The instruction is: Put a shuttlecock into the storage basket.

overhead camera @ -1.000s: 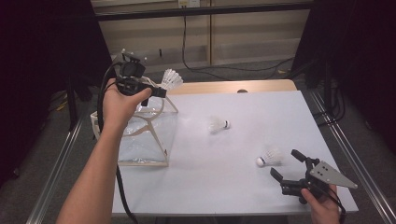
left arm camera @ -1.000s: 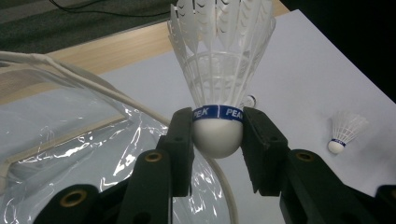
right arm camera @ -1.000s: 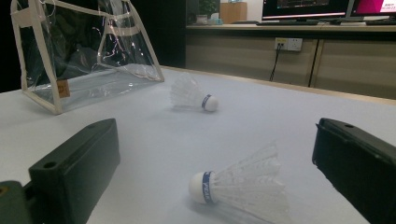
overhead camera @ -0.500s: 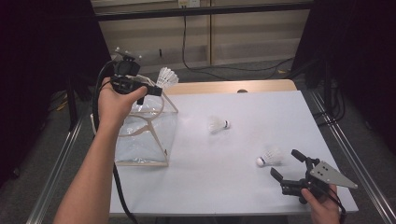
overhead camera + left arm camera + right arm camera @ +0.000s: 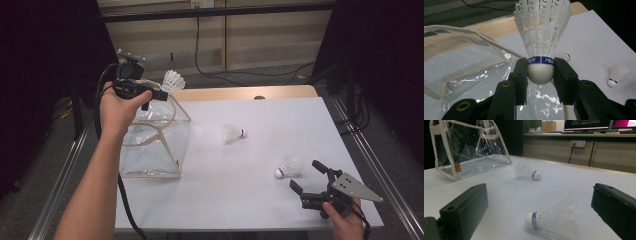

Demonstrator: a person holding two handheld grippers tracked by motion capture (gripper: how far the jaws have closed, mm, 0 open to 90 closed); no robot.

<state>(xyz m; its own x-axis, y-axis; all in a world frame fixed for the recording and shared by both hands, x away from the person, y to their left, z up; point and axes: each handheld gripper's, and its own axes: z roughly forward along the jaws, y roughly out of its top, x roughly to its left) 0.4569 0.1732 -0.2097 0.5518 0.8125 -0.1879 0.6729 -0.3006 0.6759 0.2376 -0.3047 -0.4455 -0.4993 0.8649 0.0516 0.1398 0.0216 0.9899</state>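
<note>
The left gripper clamps the white cork of a shuttlecock whose blue band reads "PEAK", above a clear bag; the right gripper rests with jaws apart.

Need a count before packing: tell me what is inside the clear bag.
Through the clear bag no shuttlecock shows inside; glare hides part of its floor. One shuttlecock is held above it in the left claw. Two others lie on the table.

High view: above table, facing forward-down. Left gripper view: close above clear bag. Right gripper view: low, facing the bag; all share it.
</note>
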